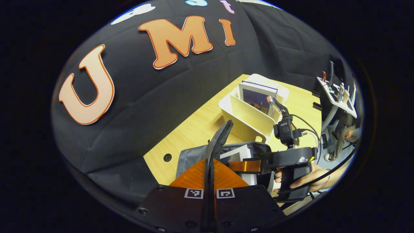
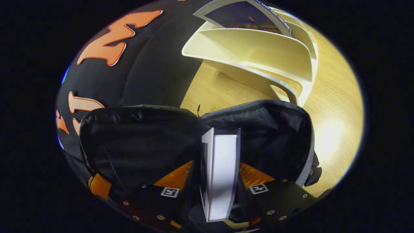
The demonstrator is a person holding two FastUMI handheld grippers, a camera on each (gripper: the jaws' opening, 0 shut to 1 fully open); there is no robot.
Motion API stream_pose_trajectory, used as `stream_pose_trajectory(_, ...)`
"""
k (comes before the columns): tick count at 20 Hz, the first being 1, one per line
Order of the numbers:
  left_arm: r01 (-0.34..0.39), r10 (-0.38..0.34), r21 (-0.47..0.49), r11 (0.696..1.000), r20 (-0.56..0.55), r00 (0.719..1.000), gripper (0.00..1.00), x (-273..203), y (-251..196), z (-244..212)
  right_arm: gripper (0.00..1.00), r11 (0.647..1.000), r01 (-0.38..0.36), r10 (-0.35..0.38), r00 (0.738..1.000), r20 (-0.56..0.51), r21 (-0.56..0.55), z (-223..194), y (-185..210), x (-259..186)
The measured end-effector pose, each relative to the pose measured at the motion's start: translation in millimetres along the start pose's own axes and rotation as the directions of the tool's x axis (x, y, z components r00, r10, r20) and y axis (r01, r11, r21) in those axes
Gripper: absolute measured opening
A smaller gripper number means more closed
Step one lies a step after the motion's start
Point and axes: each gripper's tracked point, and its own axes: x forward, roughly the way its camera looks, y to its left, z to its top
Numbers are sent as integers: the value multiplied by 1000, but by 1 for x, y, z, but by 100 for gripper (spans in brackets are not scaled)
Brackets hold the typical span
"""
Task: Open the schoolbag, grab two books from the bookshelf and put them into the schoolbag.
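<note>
In the left gripper view, the left gripper [image 1: 209, 170] sits at the near edge with its fingers pressed together on the thin strap or flap [image 1: 219, 137] of the schoolbag [image 1: 194, 155], which rises upright between them. Farther right in that view a person's hand [image 1: 312, 179] holds the right gripper [image 1: 249, 166], its fingers reaching left into the bag's open top beside a white book [image 1: 239, 153]. Behind the bag on the wooden table [image 1: 190, 126] stands the cream bookshelf [image 1: 249, 118], with another book [image 1: 257, 97] upright in a far compartment, its dark cover facing the camera. At the far right there is a stand with small items [image 1: 336, 94], too small to make out.

The right gripper view looks from above straight into the open schoolbag [image 2: 145, 139], showing its dark lining and wide rim. The right gripper [image 2: 220, 184] is pinching the white book [image 2: 221, 174] by its edge, both fingers against its sides, the book upright and partly inside the bag's mouth. Beyond the bag the bookshelf [image 2: 258, 51] lies tilted in the picture, its dividers plain, with the dark-covered book [image 2: 239, 14] at its far end. A line of writing runs along that book's edge, but it is too small to read.
</note>
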Motion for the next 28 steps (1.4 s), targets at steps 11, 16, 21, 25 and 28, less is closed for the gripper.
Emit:
stream_pose_trajectory(11, 40, -41, -113, 993, -9, 999, 1, 5, -7, -22, 96, 999, 50, -50, 999, 0, -9, 62, -41, -85)
stream_pose_trajectory(16, 43, -44, -111, 993, -6, 999, 1, 6, -10, -23, 97, 971, 132, -127, 991, 37, -201, 90, -68, -141)
stream_pose_trajectory(21, 42, -44, -135, 990, -7, 999, 1, 10, -11, -23, 98, 863, 301, -280, 954, 111, -406, 125, -100, -194)
stream_pose_trajectory(25, 42, -44, -146, 988, -10, 999, 1, 12, -12, -26, 98, 793, 348, -317, 937, 150, -500, 155, -91, -225)
stream_pose_trajectory(28, 44, -47, -148, 988, -16, 999, 1, 17, -13, -27, 98, 711, 406, -364, 911, 193, -575, 185, -86, -240)
